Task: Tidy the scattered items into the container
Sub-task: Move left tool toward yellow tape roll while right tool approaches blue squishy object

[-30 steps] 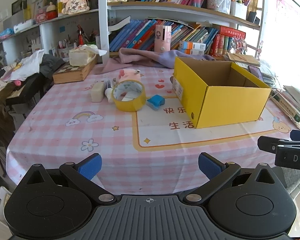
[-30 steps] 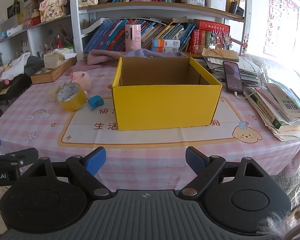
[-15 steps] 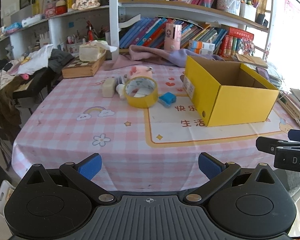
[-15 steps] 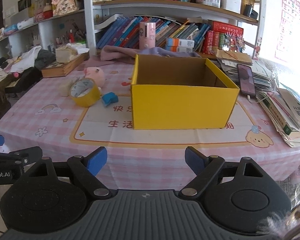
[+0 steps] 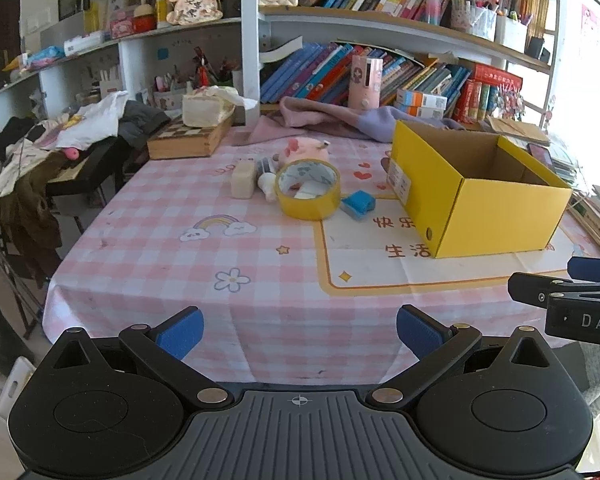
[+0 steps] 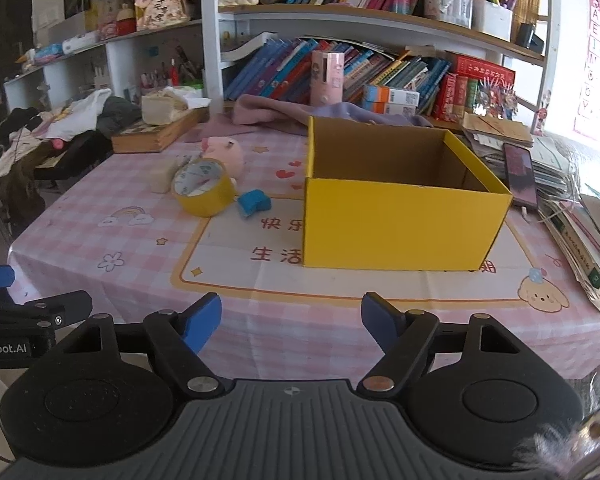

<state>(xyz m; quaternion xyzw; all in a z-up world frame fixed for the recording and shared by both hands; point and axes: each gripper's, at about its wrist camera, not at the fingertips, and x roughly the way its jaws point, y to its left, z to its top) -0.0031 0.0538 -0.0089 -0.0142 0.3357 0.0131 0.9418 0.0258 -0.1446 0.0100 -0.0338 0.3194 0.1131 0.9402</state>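
A pretty cluttered study is shown, with packed bookshelves (image 5: 380,68) behind a table covered by a pink checked tablecloth (image 5: 204,248). Chinese characters are printed on the cloth, 快乐 and 生活, partly hidden by the yellow box (image 6: 400,216), which is sat open-topped on the right half of the table with a small white label stuck on one end, too small to be read. "DAS" can be made out on the right gripper's body in the left wrist view, and "Robot.AI" on the left one in the right wrist view. The scattered stuff is bunched up to the left of the box: a yellow tape roll (image 5: 308,194), a small blue item (image 5: 358,205) just beside it, a pink plush toy (image 5: 304,149) behind, and a cream block (image 5: 243,179). The left gripper (image 5: 300,330) is held wide with nothing between its blue pads, short of the table edge. The right gripper (image 6: 291,322) is being closed, also on nothing.
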